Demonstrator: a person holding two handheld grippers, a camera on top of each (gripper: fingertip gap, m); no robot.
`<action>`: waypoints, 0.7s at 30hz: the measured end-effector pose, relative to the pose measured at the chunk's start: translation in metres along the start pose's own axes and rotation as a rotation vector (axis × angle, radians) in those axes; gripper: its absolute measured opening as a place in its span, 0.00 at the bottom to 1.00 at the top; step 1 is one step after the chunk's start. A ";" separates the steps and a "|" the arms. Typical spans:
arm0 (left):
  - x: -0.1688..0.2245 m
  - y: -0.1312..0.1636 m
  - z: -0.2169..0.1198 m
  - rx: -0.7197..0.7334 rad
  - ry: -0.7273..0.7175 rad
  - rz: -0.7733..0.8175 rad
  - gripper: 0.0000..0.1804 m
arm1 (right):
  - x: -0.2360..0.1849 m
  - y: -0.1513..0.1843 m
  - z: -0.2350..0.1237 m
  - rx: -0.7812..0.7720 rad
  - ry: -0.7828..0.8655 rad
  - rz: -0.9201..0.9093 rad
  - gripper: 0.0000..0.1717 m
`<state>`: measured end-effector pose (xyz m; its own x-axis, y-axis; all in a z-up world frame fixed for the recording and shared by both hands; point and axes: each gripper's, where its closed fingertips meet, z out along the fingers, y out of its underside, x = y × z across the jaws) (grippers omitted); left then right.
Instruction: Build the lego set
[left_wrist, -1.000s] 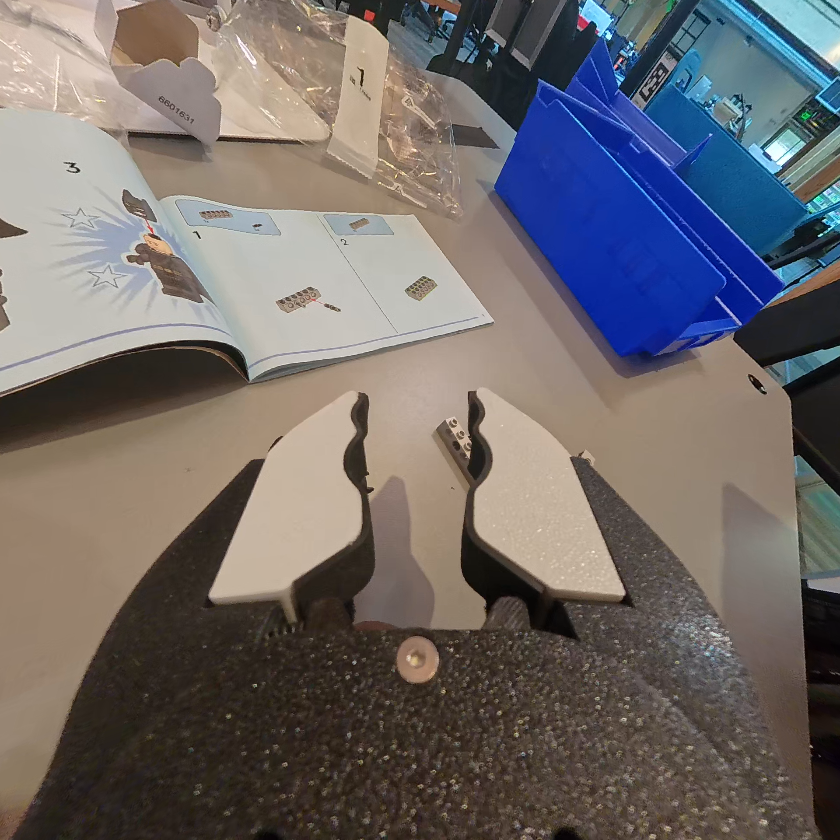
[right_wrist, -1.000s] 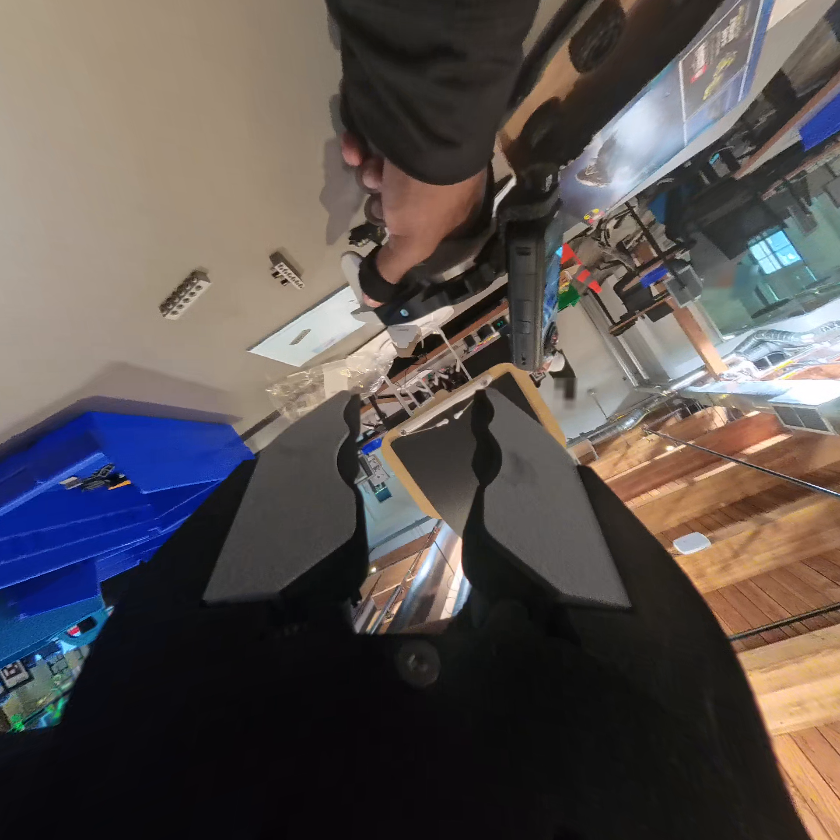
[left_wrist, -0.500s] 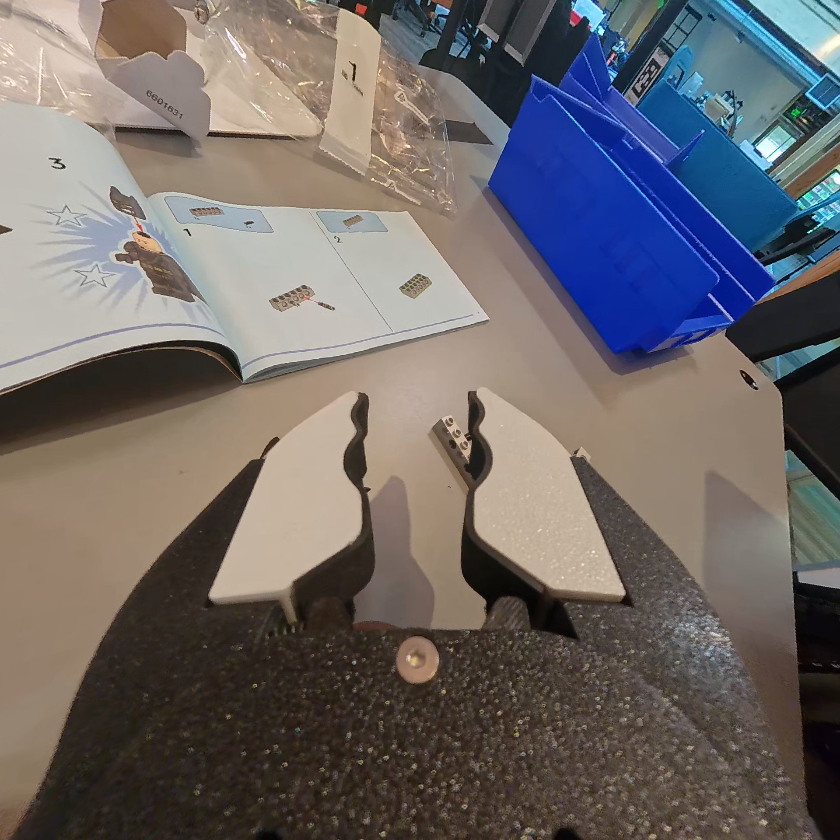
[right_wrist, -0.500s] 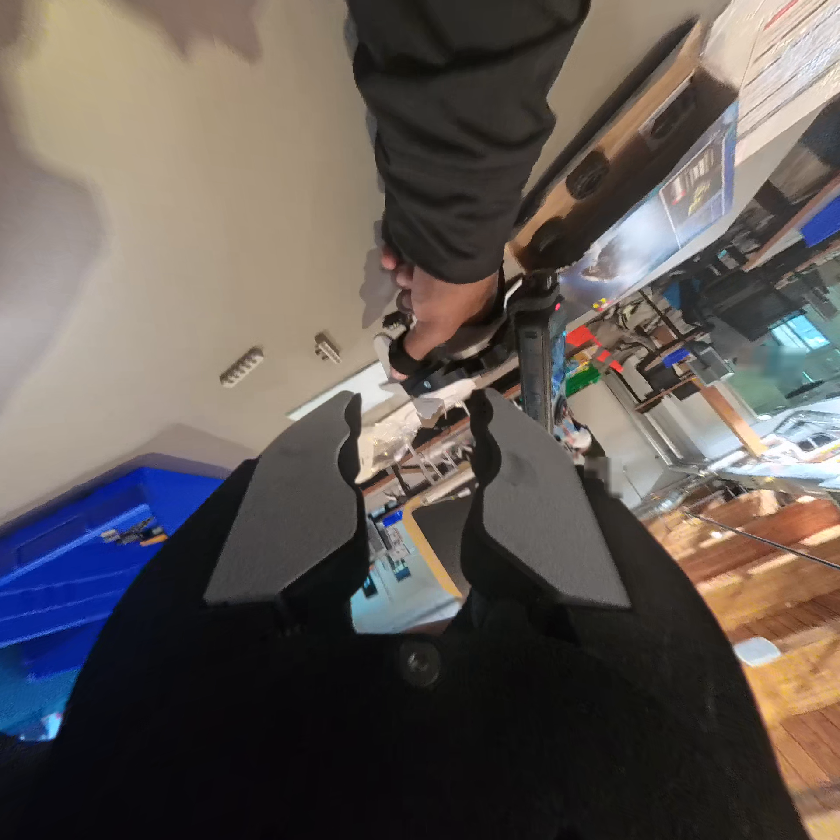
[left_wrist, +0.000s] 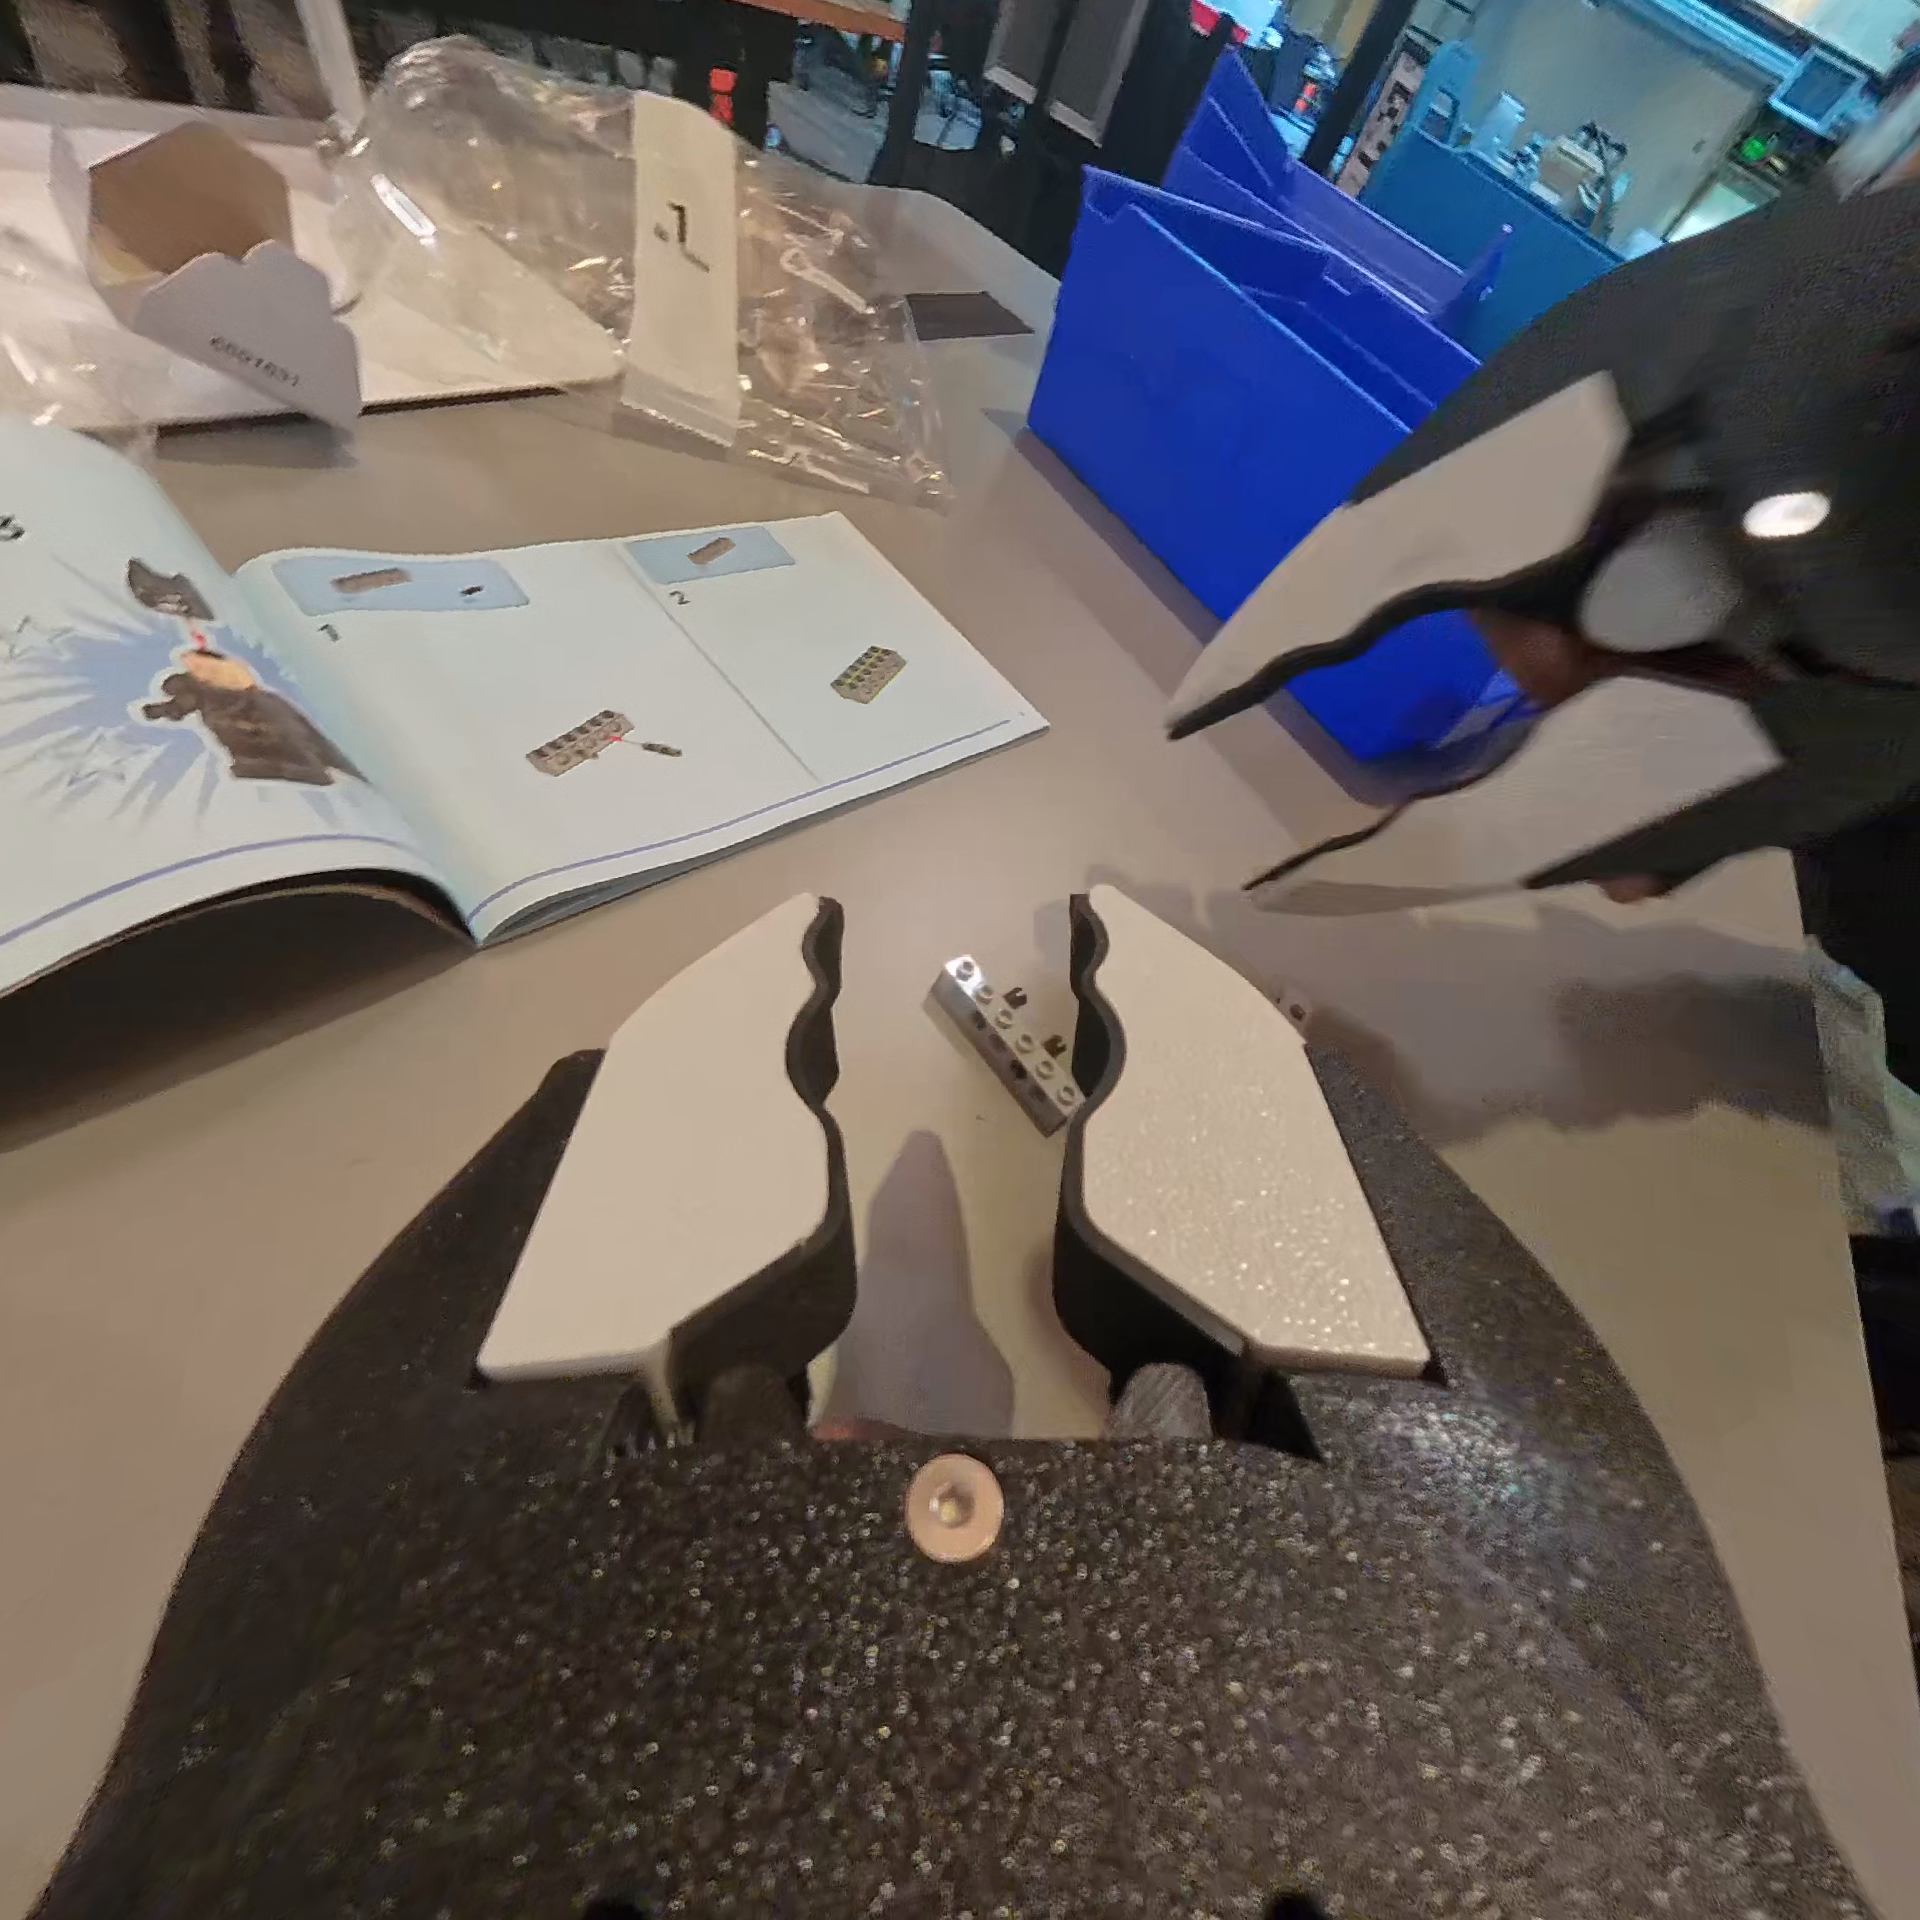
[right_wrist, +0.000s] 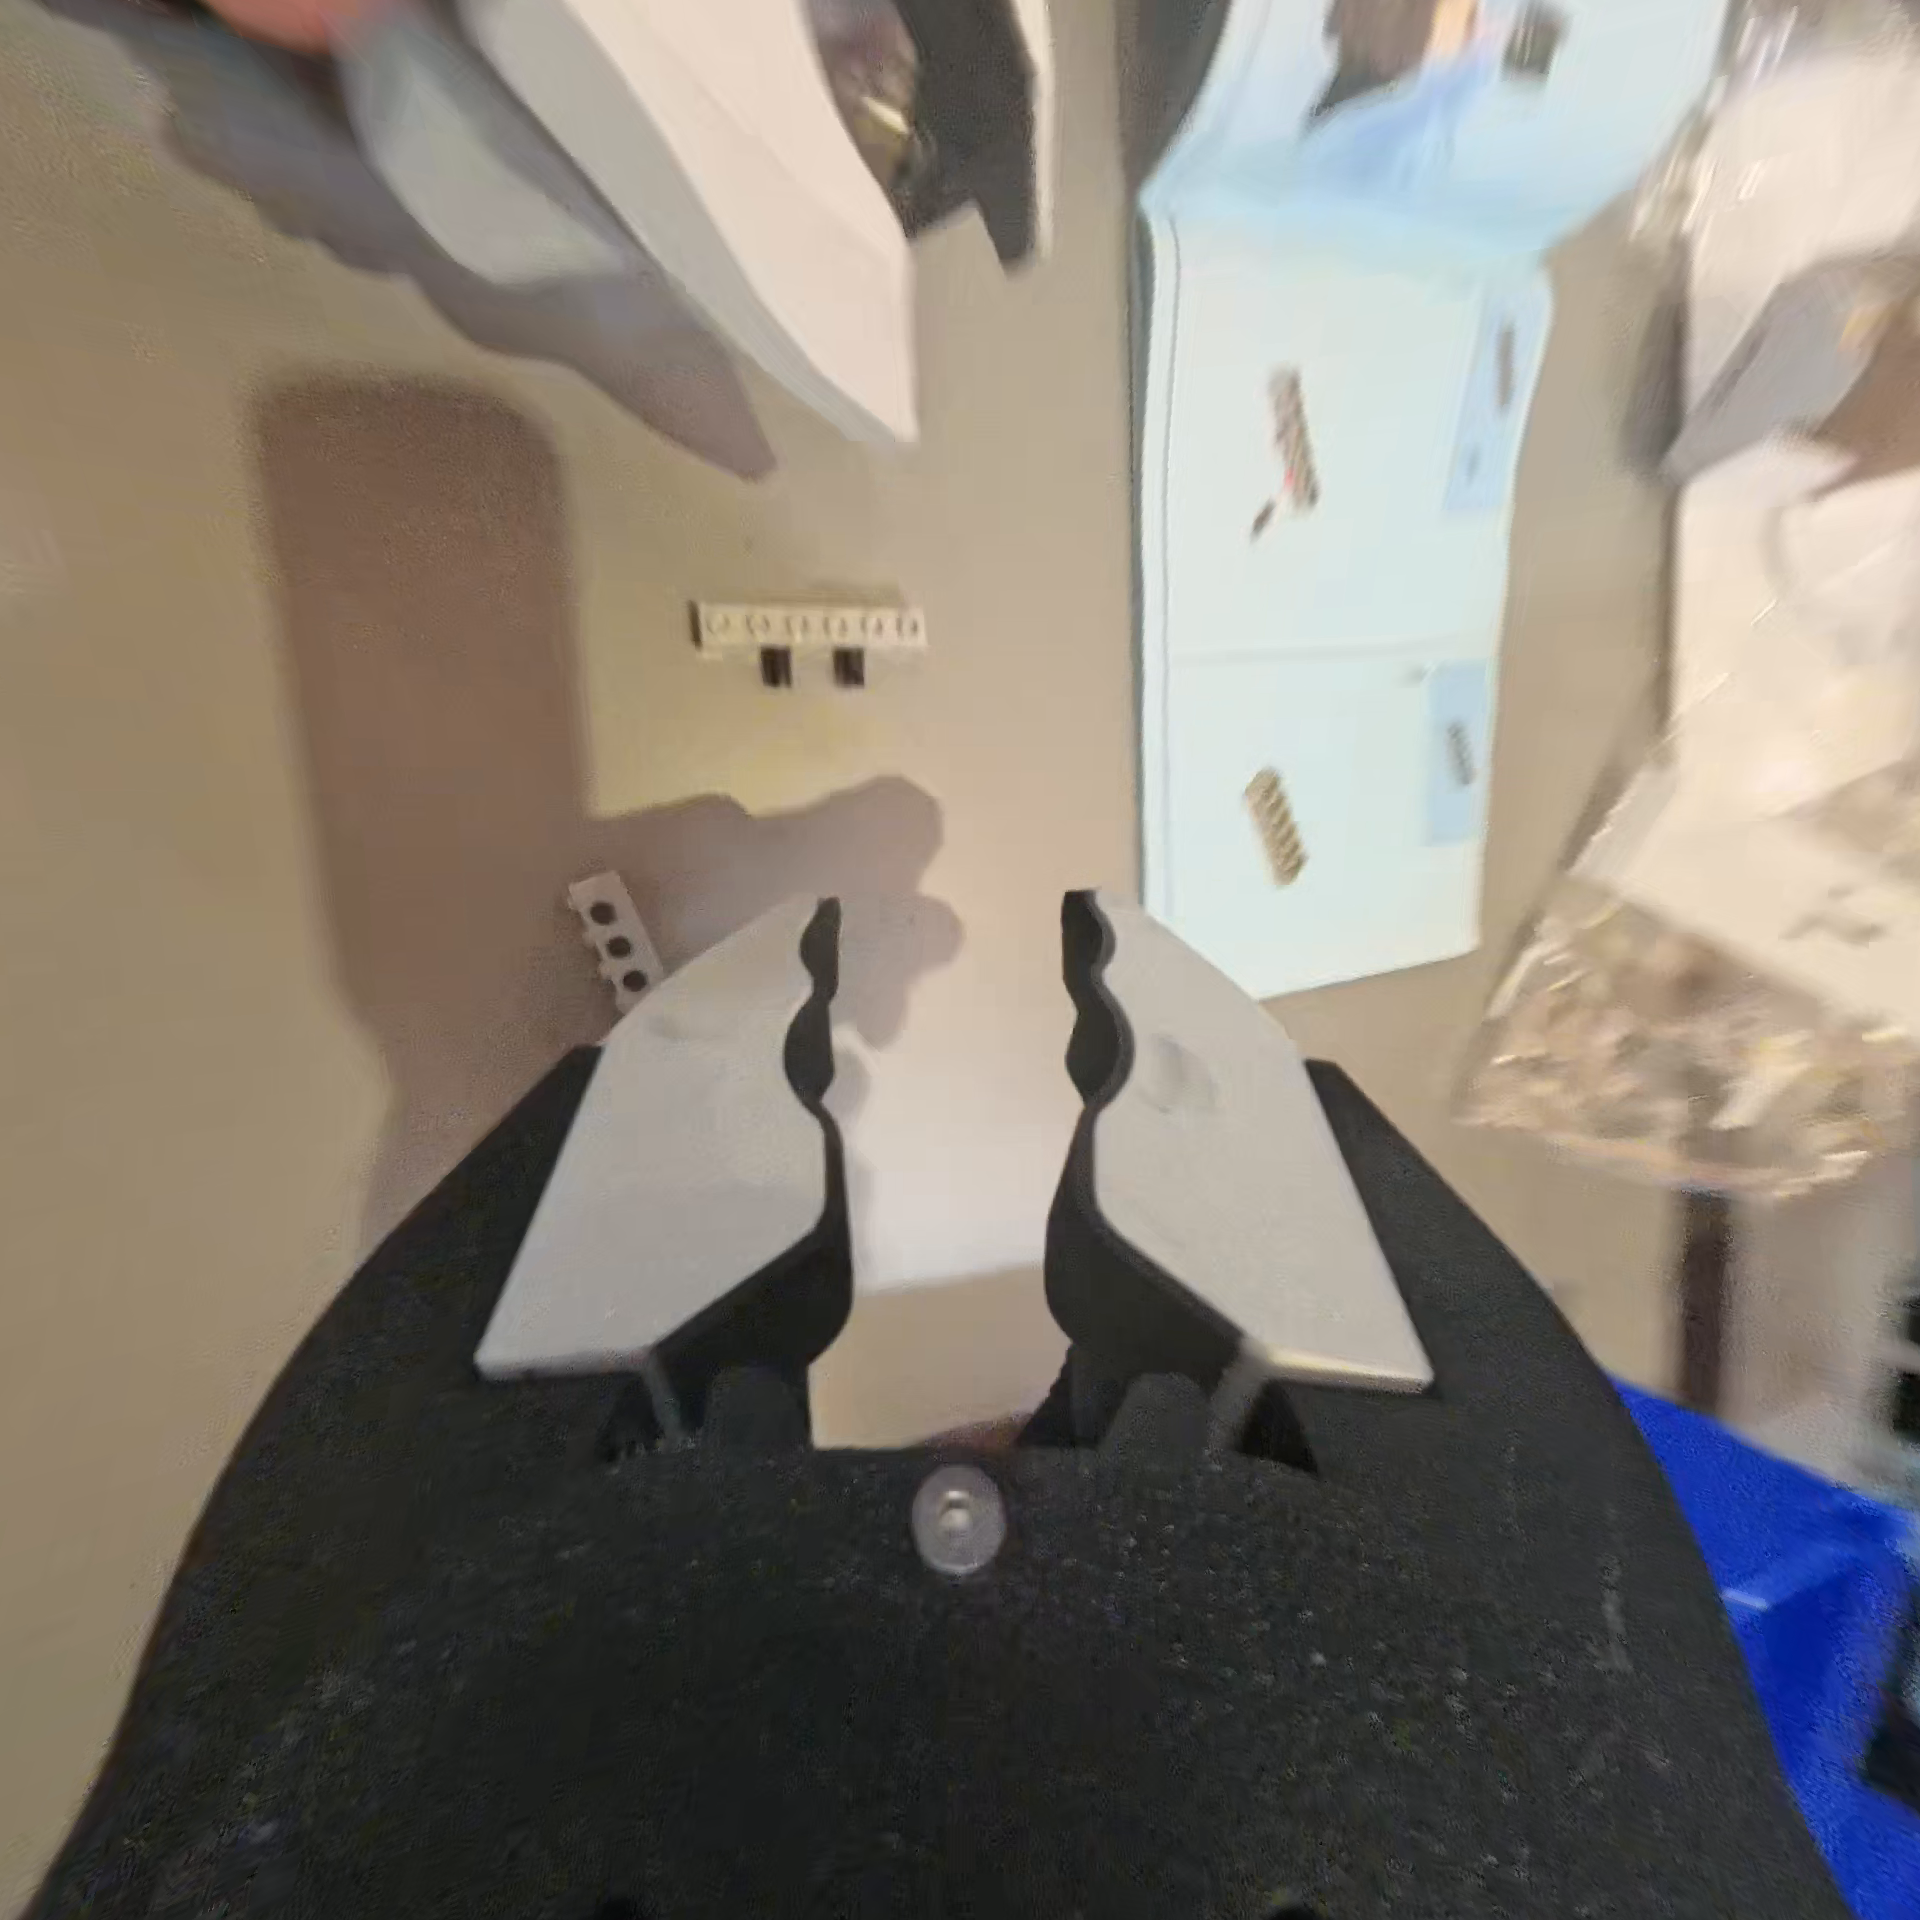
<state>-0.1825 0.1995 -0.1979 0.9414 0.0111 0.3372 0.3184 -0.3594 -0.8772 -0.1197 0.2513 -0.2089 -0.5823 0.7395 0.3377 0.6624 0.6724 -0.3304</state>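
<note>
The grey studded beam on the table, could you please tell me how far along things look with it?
Done: the grey beam lies on the table with two small black pins in its side, and the booklet lies open.
In hand: nothing; the left gripper is open about the beam, the right gripper open and bare.
Left: a shorter grey beam lies apart, unjoined.

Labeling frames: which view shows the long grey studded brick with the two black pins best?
The left wrist view: the grey brick lies sharp between the open left gripper fingers, hard by its right finger, partly hidden. The right wrist view shows the whole brick, pins included, but blurred and farther off.
</note>
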 end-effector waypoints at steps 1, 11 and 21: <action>0.004 0.000 0.000 -0.002 0.012 0.025 0.24 | -0.002 0.010 0.006 0.037 -0.022 0.058 0.25; 0.059 0.019 0.009 -0.097 0.187 0.240 0.24 | -0.047 0.049 0.013 0.268 -0.174 0.341 0.23; 0.069 0.029 0.012 -0.146 0.232 0.245 0.24 | -0.067 0.040 0.017 0.245 -0.250 0.201 0.21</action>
<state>-0.1071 0.2006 -0.2043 0.9322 -0.2976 0.2061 0.0515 -0.4546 -0.8892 -0.0625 0.2292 -0.2599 -0.5692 0.8217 0.0299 0.6603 0.4784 -0.5789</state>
